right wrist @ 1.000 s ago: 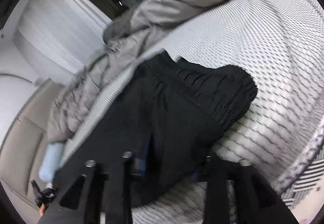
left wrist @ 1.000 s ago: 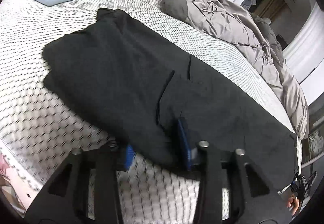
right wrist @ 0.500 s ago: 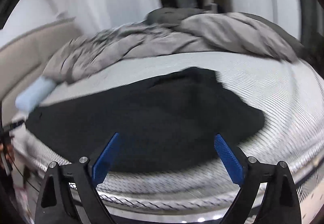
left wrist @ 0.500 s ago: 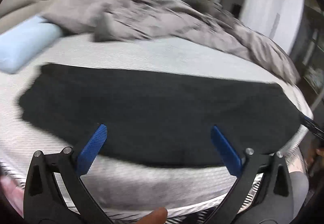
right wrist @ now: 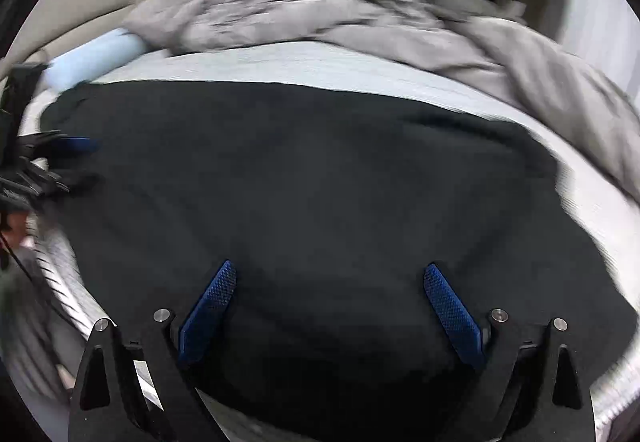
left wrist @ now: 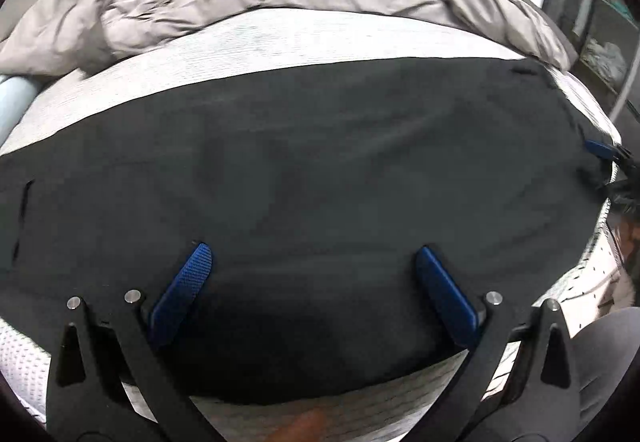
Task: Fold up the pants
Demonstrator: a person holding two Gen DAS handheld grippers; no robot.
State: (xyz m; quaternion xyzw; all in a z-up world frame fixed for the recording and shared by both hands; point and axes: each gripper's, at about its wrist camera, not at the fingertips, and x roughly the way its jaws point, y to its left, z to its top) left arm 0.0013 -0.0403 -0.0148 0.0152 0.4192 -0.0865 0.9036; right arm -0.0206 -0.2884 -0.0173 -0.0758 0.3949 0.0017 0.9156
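I have both sets of fingers spread wide and holding nothing, the left gripper (left wrist: 308,274) and right gripper (right wrist: 330,292) poised over the near edge of the black pants (left wrist: 304,170), which lie flat across the bed (left wrist: 320,34). My worry is pinching only the top layer, or snagging the sheet, so the fold drags crooked.

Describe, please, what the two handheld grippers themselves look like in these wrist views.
Both look alike. The left gripper has two matte black fingers with triangular cut-outs and silver round pins at the pivots, each ending in a blue, fine-textured pad. The right gripper has the same black frame, silver pins and blue pads. No cables or markings show.
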